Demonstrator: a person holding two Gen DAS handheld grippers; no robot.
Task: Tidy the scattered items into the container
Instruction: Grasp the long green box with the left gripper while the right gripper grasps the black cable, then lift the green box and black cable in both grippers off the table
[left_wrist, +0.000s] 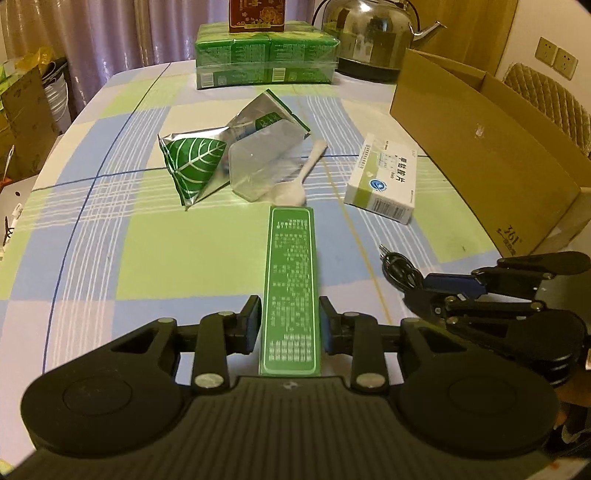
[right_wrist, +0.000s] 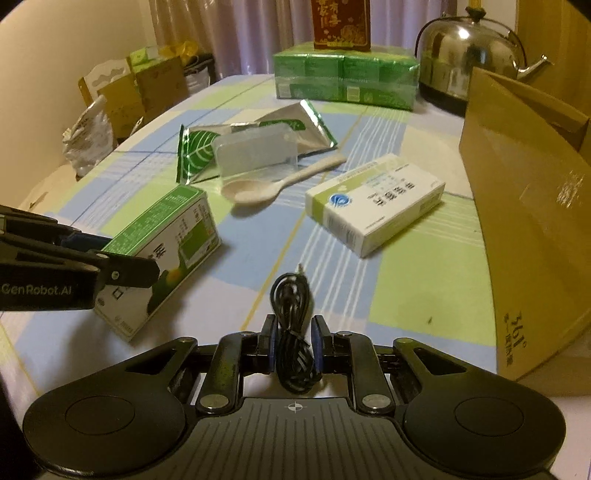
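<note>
My left gripper (left_wrist: 290, 321) is shut on a long green box (left_wrist: 290, 288), which rests on the checked tablecloth; the same green box (right_wrist: 166, 251) shows from its side in the right wrist view. My right gripper (right_wrist: 293, 341) is shut on a coiled black cable (right_wrist: 293, 325), seen too as the black cable (left_wrist: 400, 267) at the right. Further off lie a white medicine box (left_wrist: 382, 181) (right_wrist: 373, 205), a pale spoon (left_wrist: 295, 184) (right_wrist: 266, 188), a clear plastic tub (left_wrist: 258, 166) (right_wrist: 256, 153) and foil leaf-print pouches (left_wrist: 192, 162) (right_wrist: 195, 149). The open cardboard box (left_wrist: 491, 147) (right_wrist: 528, 206) stands at the right.
A shrink-wrapped pack of green cartons (left_wrist: 266, 61) (right_wrist: 345, 75) with a red box on top sits at the table's far end beside a steel kettle (left_wrist: 373, 37) (right_wrist: 469, 48). Bags and cardboard boxes (right_wrist: 122, 92) crowd the floor to the left, past the table's edge.
</note>
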